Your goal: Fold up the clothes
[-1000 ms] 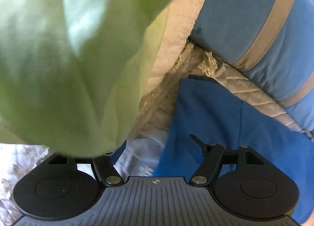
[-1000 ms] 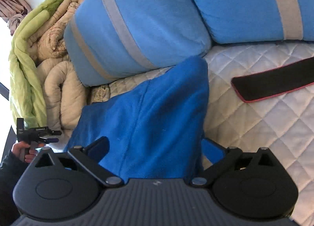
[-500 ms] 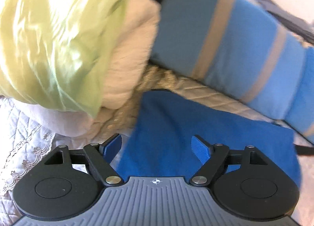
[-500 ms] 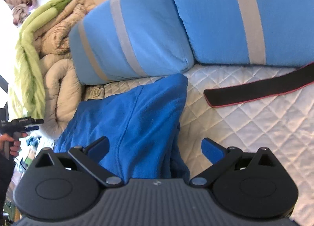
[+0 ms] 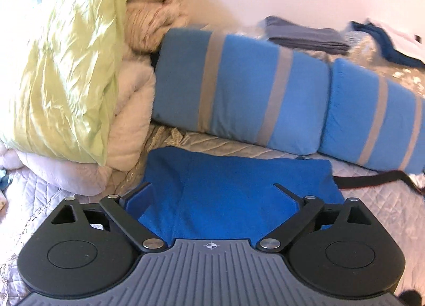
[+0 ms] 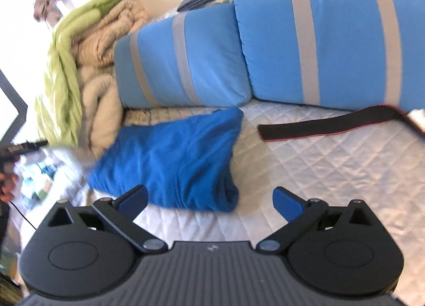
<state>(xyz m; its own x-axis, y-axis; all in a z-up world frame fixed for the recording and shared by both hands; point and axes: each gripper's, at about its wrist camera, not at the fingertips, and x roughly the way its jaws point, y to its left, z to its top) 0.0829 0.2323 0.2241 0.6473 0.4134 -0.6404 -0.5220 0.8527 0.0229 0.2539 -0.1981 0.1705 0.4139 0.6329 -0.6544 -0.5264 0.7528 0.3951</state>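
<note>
A blue garment (image 5: 233, 186) lies folded in a thick bundle on the white quilted bed (image 6: 332, 173). In the left wrist view my left gripper (image 5: 212, 191) hovers above its near edge; the jaws are opening wide and the pads touch no cloth. Through the right wrist camera the same garment (image 6: 172, 157) sits just ahead and to the left of my right gripper (image 6: 209, 197), whose blue-padded fingers stand open with nothing between them. At that view's left edge, the left gripper (image 6: 24, 146) shows in a person's hand.
Two blue pillows with grey stripes (image 6: 186, 58) lean behind the garment. A pile of green and beige duvets (image 5: 66, 66) rises on the left. A black strap with a red edge (image 6: 332, 125) lies to the right. Folded grey clothes (image 5: 305, 34) sit behind the pillows.
Both grippers have drawn back and up from the blue garment, which now lies farther ahead. The left jaws have spread wider. The green duvet no longer fills the left view.
</note>
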